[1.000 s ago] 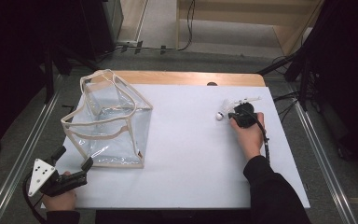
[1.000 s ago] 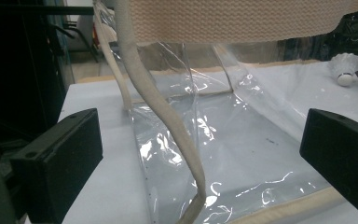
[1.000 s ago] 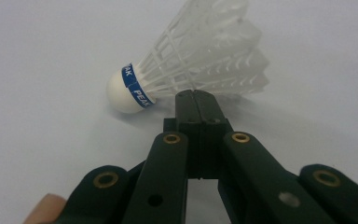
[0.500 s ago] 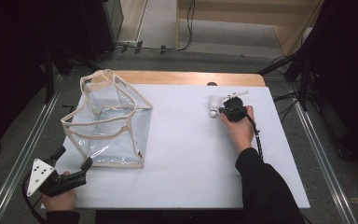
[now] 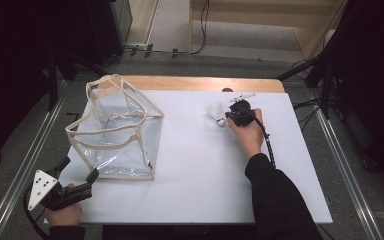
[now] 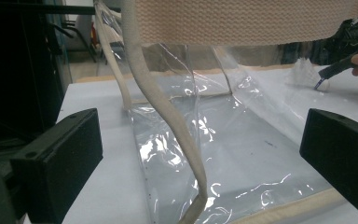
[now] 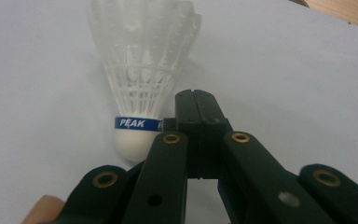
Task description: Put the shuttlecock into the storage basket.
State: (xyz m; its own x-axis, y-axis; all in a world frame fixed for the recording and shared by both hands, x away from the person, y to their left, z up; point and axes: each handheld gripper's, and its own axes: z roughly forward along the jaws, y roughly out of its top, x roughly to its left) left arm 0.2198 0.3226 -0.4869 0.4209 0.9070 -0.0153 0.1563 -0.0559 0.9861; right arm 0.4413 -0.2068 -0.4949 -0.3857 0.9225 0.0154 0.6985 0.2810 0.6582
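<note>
Table (image 5: 190, 195): white top, I see all items on it.
Bag (image 5: 117, 132): clear, standing, left side.
Left gripper (image 5: 77, 170): my jaws wide apart, empty, facing bag.
Right gripper (image 5: 230, 116): my jaws pressed together, empty.
Shuttlecock (image 5: 217, 113): lying just beside right gripper's tip.

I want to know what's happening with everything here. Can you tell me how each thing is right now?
Shuttlecock: lying on its side on the white table sheet, not held.
Clear bag: standing upright, top open, nothing visible inside.
Right gripper: fingers shut together, empty, just beside the shuttlecock.
Left gripper: fingers open, empty, pointing at the bag's near edge.
</note>
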